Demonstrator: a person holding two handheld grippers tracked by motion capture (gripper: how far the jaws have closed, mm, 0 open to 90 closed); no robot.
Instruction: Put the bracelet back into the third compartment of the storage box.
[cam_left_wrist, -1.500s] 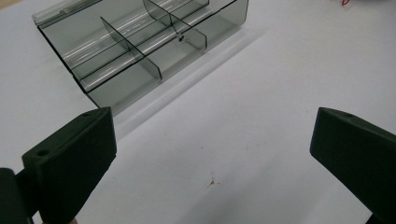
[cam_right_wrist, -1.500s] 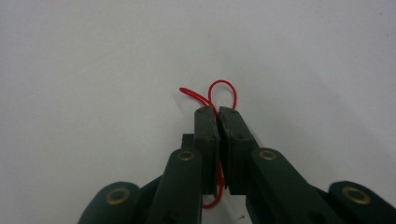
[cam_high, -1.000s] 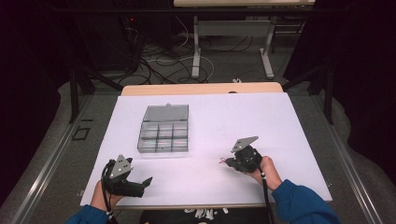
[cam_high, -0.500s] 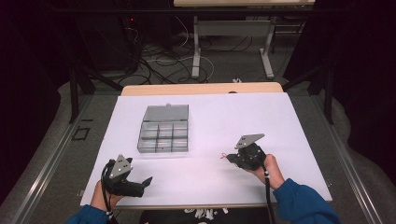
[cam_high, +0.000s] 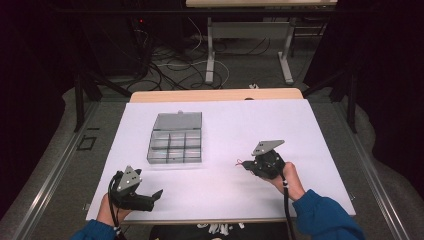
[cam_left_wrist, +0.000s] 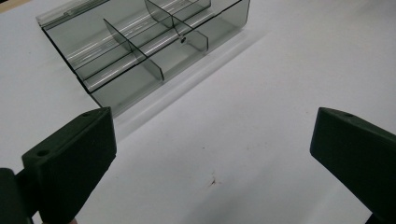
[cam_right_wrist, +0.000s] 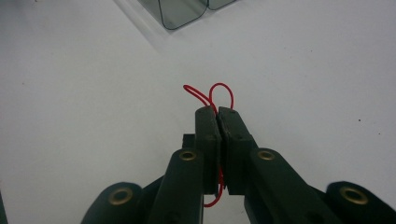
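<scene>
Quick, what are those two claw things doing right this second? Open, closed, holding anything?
Left gripper: open, fingers wide apart, nothing between them, low over the white table.
Right gripper: shut on a thin red wire, its loops sticking out past the fingers.

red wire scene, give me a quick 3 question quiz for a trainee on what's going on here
1. True or false: the right hand-held gripper is shut on the red wire.
2. How do the jaws of the left hand-held gripper stand? A) spread wide with nothing between them B) closed on the box C) closed on the wire
3. Fill in: the clear divided box lies on the white table with its lid ____.

Key:
1. True; loops of wire stick out past the closed jaw tips.
2. A
3. open, folded back on the far side.
</scene>
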